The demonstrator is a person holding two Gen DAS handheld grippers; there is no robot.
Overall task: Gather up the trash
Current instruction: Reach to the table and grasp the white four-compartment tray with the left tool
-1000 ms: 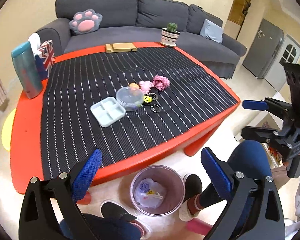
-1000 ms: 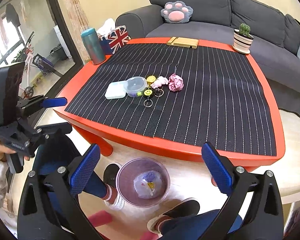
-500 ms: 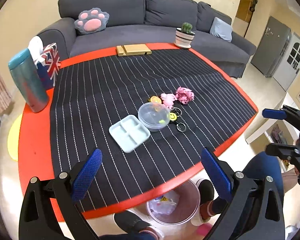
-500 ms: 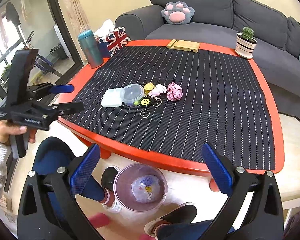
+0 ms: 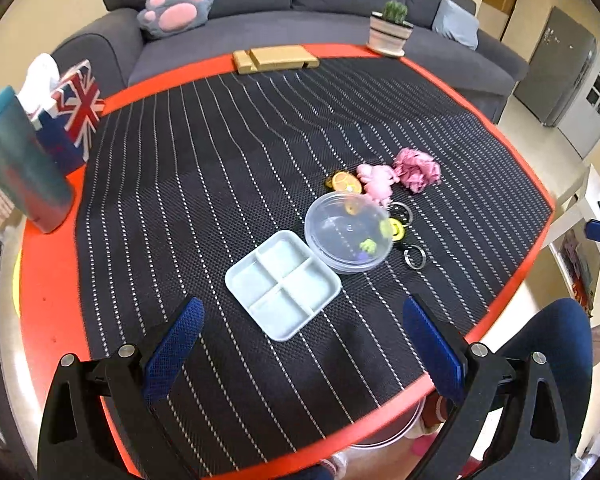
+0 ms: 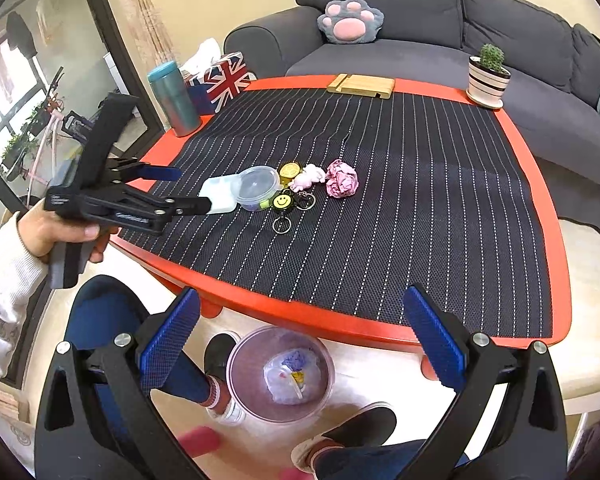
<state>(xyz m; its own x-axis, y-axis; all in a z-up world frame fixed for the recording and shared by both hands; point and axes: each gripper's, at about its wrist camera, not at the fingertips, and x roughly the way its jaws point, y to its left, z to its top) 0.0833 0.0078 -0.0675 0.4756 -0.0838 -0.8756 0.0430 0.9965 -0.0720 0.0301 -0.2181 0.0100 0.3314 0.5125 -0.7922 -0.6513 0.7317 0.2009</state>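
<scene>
A crumpled pink paper ball [image 5: 417, 169] [image 6: 342, 179] lies on the black striped mat [image 5: 220, 168], right of a pink toy keychain [image 5: 377, 178]. A clear round container [image 5: 348, 236] and a pale divided tray [image 5: 283, 283] sit just ahead of my left gripper [image 5: 304, 340], which is open and empty above the near mat. My right gripper [image 6: 302, 336] is open and empty, off the table's front edge, above a clear trash bin [image 6: 281, 374] on the floor that holds crumpled waste. The left gripper also shows in the right wrist view [image 6: 180, 190], reaching over the table's left edge.
Keyrings and a smiley badge [image 6: 283, 201] lie by the container. A teal tumbler [image 5: 18, 160], Union Jack tissue box [image 5: 74, 114], wooden stand [image 5: 276, 58] and potted cactus [image 5: 392, 26] ring the red table [image 5: 48, 280]. A grey sofa [image 6: 420, 20] is behind. The person's legs and shoes [image 6: 220, 360] flank the bin.
My left gripper has moved forward over the table, so the tray and container are now close ahead and the bin has slipped under the edge. My right gripper has barely moved.
</scene>
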